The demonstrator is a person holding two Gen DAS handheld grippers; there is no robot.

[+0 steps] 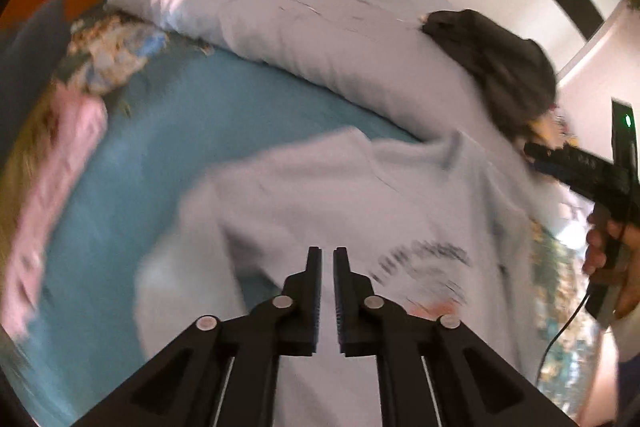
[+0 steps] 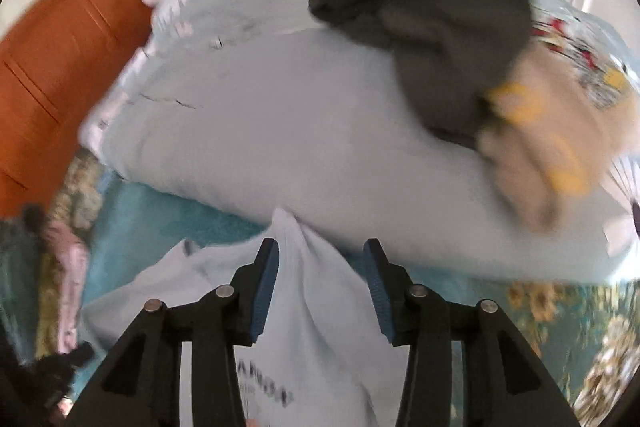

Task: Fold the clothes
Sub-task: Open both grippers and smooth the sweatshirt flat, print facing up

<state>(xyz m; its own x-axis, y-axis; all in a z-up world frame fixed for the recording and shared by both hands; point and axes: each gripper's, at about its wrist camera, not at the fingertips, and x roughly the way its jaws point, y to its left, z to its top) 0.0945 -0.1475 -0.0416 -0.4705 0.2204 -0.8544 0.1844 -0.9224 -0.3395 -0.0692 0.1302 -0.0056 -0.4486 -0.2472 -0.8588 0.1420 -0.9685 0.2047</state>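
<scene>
A pale blue-grey T-shirt point(image 1: 360, 203) with dark lettering lies spread on the teal bed sheet point(image 1: 140, 155). My left gripper point(image 1: 327, 253) hovers over the shirt's middle, its jaws a narrow slit apart with nothing pinched. In the right wrist view a raised peak of the same T-shirt point(image 2: 316, 299) stands between the spread jaws of my right gripper point(image 2: 322, 247), and the pads do not press on it. The right gripper point(image 1: 560, 163) and the hand point(image 1: 604, 251) holding it also show at the right edge of the left wrist view.
A grey flowered duvet point(image 2: 280, 115) is bunched behind the shirt. A dark garment point(image 2: 432, 7) and a tan one with yellow print point(image 2: 540, 131) lie on it. A pink garment point(image 1: 48, 187) lies at the left. An orange headboard point(image 2: 60, 47) stands beyond.
</scene>
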